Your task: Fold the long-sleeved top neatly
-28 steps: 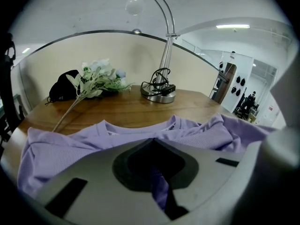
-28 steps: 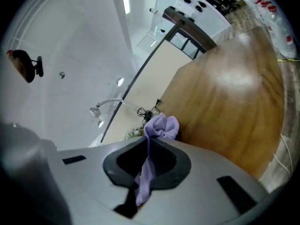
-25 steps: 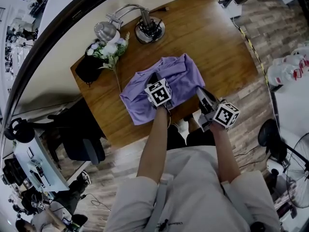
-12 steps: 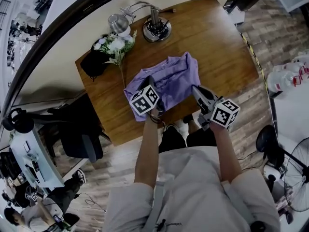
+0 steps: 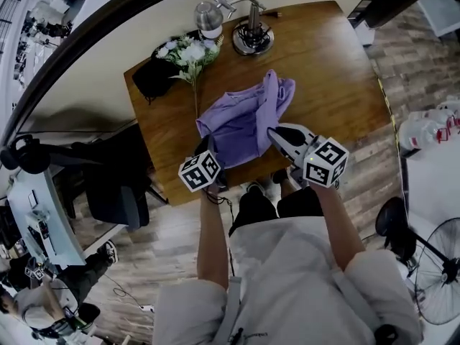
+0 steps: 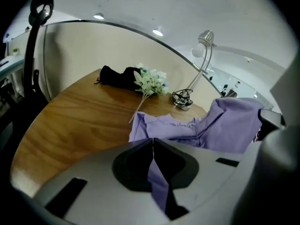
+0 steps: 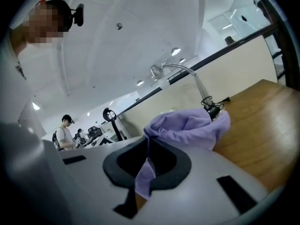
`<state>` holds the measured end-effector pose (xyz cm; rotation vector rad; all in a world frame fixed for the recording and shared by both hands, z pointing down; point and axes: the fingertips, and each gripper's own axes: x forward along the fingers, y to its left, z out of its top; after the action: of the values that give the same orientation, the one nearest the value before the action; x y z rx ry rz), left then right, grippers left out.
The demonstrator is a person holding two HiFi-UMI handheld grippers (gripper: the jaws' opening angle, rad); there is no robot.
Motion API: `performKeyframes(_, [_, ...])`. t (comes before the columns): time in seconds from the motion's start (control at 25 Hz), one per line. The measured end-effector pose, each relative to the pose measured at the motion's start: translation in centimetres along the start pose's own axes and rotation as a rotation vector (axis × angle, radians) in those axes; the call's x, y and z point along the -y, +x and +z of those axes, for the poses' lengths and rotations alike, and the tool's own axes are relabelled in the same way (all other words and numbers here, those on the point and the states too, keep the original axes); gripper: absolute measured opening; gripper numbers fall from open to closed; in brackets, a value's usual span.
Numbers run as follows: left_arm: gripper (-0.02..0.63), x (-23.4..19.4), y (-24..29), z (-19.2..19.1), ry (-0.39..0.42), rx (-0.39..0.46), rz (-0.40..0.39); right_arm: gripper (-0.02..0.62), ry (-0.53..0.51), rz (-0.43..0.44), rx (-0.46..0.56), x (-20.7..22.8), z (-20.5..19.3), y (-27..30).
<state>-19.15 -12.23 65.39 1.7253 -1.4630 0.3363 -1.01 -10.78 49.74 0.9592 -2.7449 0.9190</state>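
Both tongs are clamping cloth. Left gripper (image 6: 152, 142) is sitting with jaws fully together on a thin fold of the purple top (image 5: 241, 124). Right gripper (image 7: 147, 139) is doing the same on another fold, with a strip trailing back into the dark recess behind the jaws. Top is lying bunched on the table (image 5: 338, 70), near the lamp (image 5: 251, 38) on the person's side of it. The part running to the right gripper is standing up in a ridge, and the rest is lying flatter toward the left gripper. Not readable: which part of the garment each jaw pair is holding, or where the sleeves are going, since everything is crumpled together. In the head view the left gripper's tips are hiding under its marker cube (image 5: 200, 172), and the person's arms are covering the table edge farthest from the lamp. Flowers (image 5: 188, 52) are lying just beside the lamp, with a black item (image 5: 154, 81) just beyond them, too dark to identify. Table is brown wood with grain showing, standing on a plank floor (image 5: 417, 70). A fan (image 5: 438, 264) is getting cut off by the frame edge, well apart from the lamp. A curved pale wall (image 5: 93, 77) is running right behind the lamp. Past it, in the right gripper view, a person (image 7: 63, 130) is standing, small and blurry.
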Motion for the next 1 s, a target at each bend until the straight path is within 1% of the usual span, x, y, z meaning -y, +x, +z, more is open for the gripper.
performKeyframes(0.12, [0.025,-0.5,-1.0,-0.5,-0.058,-0.002,-0.063,0.02,-0.102,0.041,-0.067,-2.5,-0.6,2.1])
performKeyframes(0.24, [0.025,-1.2,-2.1,-1.5,-0.06,-0.04,-0.112,0.02,-0.184,0.088,-0.124,-5.3,-1.8,4.5])
performKeyframes(0.28, [0.025,-1.6,-2.5,-1.9,-0.057,-0.054,-0.115,0.02,-0.21,0.104,-0.148,-6.3,-2.4,5.4])
performKeyframes(0.36, [0.025,-2.8,-3.3,-2.8,-0.076,-0.065,-0.109,0.02,-0.283,0.123,-0.212,-8.0,-4.6,7.2])
performKeyframes(0.48, [0.025,-5.3,-4.5,-4.2,-0.125,-0.068,-0.073,0.021,-0.417,0.129,-0.34,-10.0,-9.8,10.6])
performKeyframes(0.56, [0.025,-6.7,-5.2,-5.1,-0.149,-0.071,-0.044,0.021,-0.469,0.126,-0.425,-10.6,-13.6,12.9])
performKeyframes(0.64, [0.025,-7.3,-5.8,-5.5,-0.161,-0.072,-0.028,0.023,-0.494,0.098,-0.503,-10.3,-16.4,14.6])
performKeyframes(0.76, [0.025,-7.5,-6.3,-5.2,-0.138,-0.06,-0.018,0.032,-0.513,0.044,-0.584,-9.2,-18.9,15.7])
performKeyframes(0.8, [0.025,-7.5,-6.5,-4.8,-0.125,-0.048,-0.017,0.041,-0.512,0.05,-0.597,-9.3,-19.3,15.7])
performKeyframes(0.88, [0.025,-7.3,-6.8,-3.5,-0.093,-0.01,-0.026,0.104,-0.512,0.102,-0.6,-10.4,-19.3,15.1])
performKeyframes(1.0, [0.025,-6.4,-6.7,-0.9,-0.029,0.053,-0.063,0.098,-0.503,0.157,-0.576,-10.5,-18.3,12.8])
